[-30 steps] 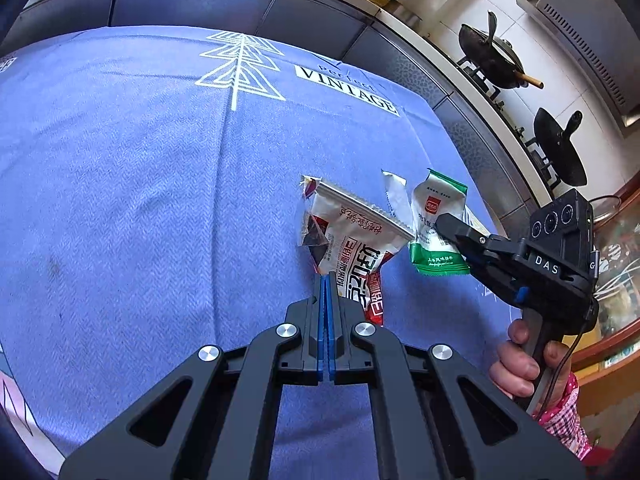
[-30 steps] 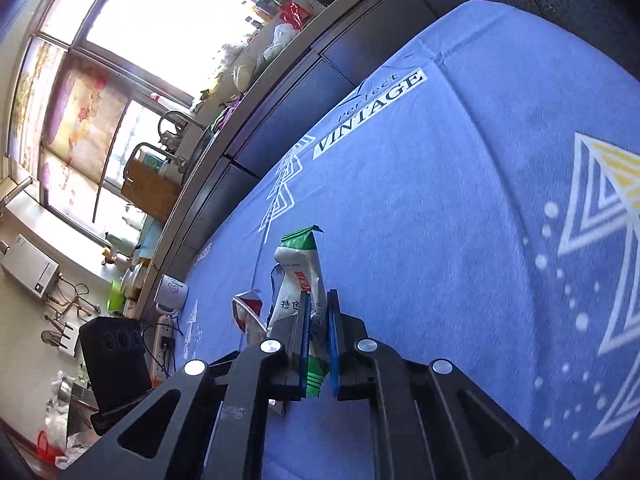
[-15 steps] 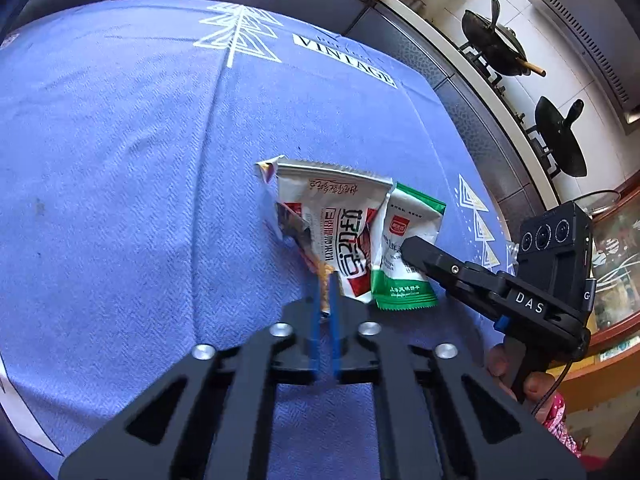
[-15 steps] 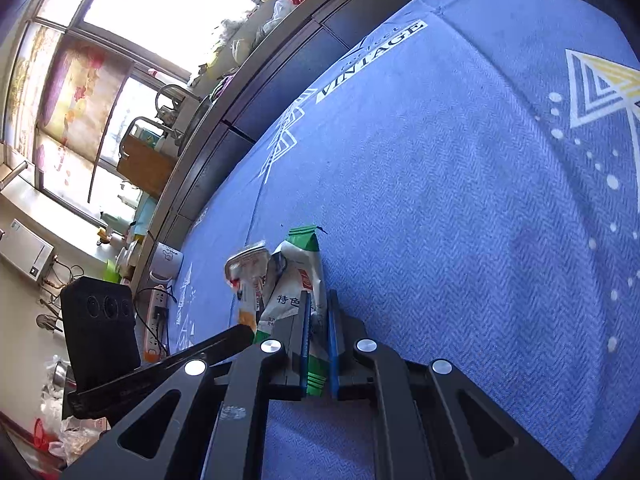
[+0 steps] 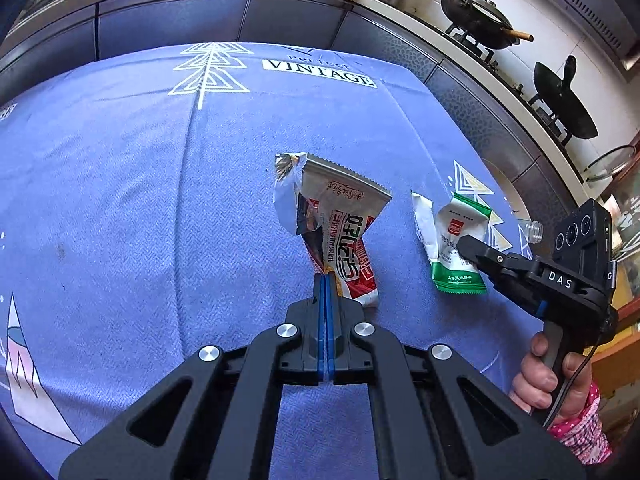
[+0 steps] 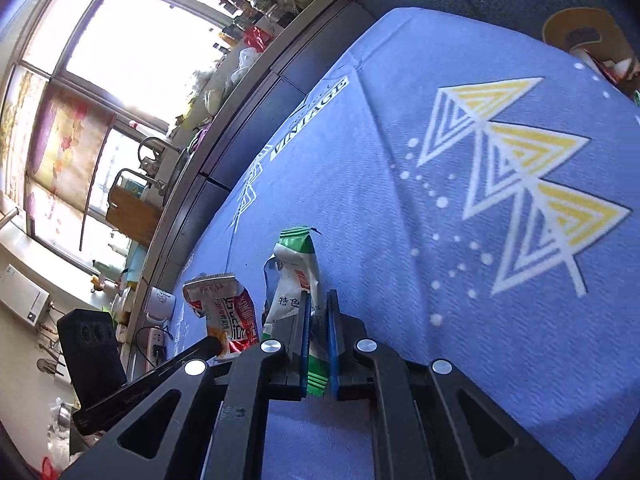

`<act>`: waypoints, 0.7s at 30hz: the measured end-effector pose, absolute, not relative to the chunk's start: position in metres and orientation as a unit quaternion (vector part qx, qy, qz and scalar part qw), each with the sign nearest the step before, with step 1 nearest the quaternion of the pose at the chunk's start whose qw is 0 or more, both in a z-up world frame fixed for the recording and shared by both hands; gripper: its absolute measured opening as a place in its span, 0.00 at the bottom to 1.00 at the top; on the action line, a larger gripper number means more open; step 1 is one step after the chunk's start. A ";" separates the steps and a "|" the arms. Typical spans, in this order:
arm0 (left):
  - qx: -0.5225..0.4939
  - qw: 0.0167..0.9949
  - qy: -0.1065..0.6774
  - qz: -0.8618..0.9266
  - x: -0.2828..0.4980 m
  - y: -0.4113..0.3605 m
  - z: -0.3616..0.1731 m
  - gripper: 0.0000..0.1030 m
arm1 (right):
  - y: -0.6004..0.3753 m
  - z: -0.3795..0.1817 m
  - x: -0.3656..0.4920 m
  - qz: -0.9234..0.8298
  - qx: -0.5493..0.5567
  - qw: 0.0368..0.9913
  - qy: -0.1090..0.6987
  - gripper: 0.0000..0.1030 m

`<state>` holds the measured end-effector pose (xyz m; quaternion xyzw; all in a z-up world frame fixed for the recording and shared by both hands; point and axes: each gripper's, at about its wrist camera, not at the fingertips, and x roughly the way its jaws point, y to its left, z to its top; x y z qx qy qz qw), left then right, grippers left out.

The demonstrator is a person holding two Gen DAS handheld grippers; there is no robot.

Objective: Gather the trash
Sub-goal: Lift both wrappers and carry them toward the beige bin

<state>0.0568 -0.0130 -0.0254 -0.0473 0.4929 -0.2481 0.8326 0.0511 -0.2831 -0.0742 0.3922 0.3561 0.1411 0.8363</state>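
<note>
My left gripper (image 5: 325,280) is shut on the lower edge of a red and white snack wrapper (image 5: 340,220) and holds it above the blue tablecloth (image 5: 120,200). My right gripper (image 6: 318,304) is shut on a green and white wrapper (image 6: 294,272), also lifted off the cloth. In the left wrist view the right gripper (image 5: 466,248) holds the green and white wrapper (image 5: 456,240) to the right of the red one. In the right wrist view the red and white wrapper (image 6: 224,308) hangs to the left, with the left gripper's finger (image 6: 168,368) below it.
A clear bottle neck (image 5: 534,231) shows at the cloth's right edge. A tan container (image 6: 580,28) with wrappers in it sits at the cloth's far corner. Dark cabinets (image 5: 168,20) and a stove with woks (image 5: 480,16) stand beyond the table.
Both grippers have lifted their wrappers higher off the cloth. The two wrappers were close together half a second ago and have moved apart, the green one to the right.
</note>
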 end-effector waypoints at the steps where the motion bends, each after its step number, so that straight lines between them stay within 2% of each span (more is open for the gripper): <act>1: -0.043 0.834 0.491 -0.249 0.055 -0.016 -0.023 0.00 | -0.285 -0.074 0.047 0.140 0.395 0.836 0.354 0.08; 13: -0.007 0.837 0.474 -0.273 0.047 -0.044 -0.007 0.00 | -0.321 -0.067 0.013 0.109 0.415 0.846 0.318 0.08; 21: 0.028 0.834 0.466 -0.294 0.054 -0.092 0.005 0.01 | -0.355 -0.072 0.003 0.093 0.436 0.844 0.297 0.08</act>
